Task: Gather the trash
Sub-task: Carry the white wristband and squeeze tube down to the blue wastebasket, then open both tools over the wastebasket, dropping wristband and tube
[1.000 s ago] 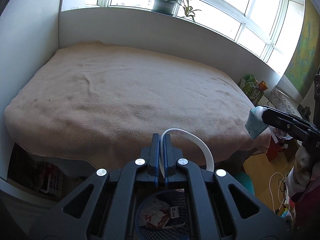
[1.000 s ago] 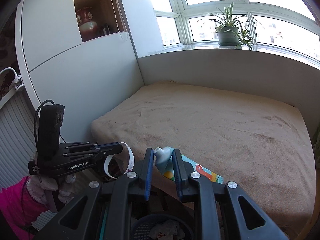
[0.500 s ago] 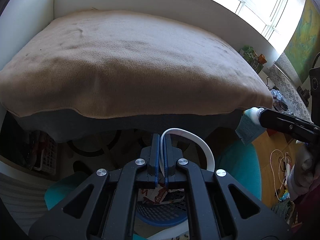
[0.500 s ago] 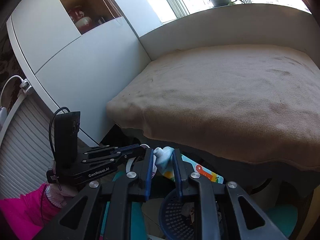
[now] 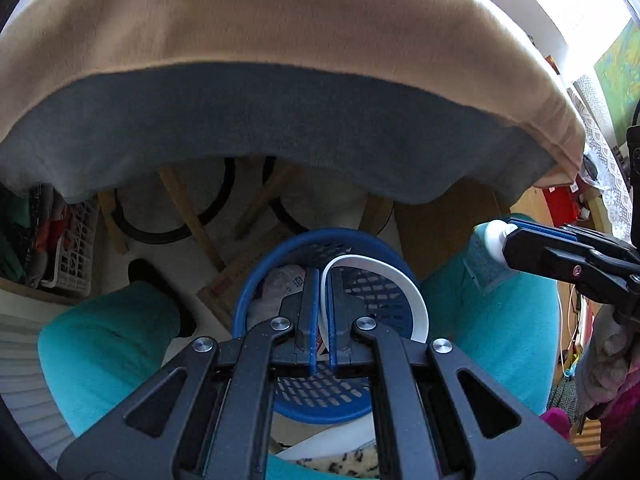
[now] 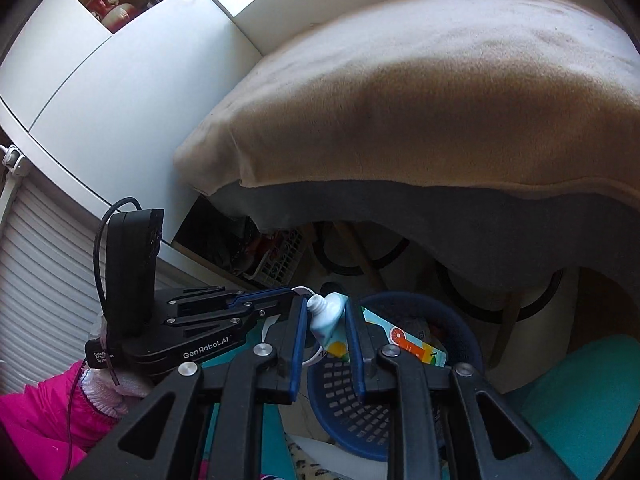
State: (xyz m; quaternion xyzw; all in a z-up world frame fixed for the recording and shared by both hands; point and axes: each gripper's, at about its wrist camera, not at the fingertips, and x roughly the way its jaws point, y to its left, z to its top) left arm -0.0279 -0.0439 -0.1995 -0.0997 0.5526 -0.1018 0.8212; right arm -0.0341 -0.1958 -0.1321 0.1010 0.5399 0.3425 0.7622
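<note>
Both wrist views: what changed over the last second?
Both hand-held grippers tipped down from the bed toward the blue basket. Unchanged: left hand-held gripper shut on the white strip, right hand-held gripper shut on the tube. Nothing released.

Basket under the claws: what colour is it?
Blue basket, perforated; clearest in the left wrist view.

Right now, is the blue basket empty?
No, the blue basket already holds crumpled wrappers under the left gripper.
</note>
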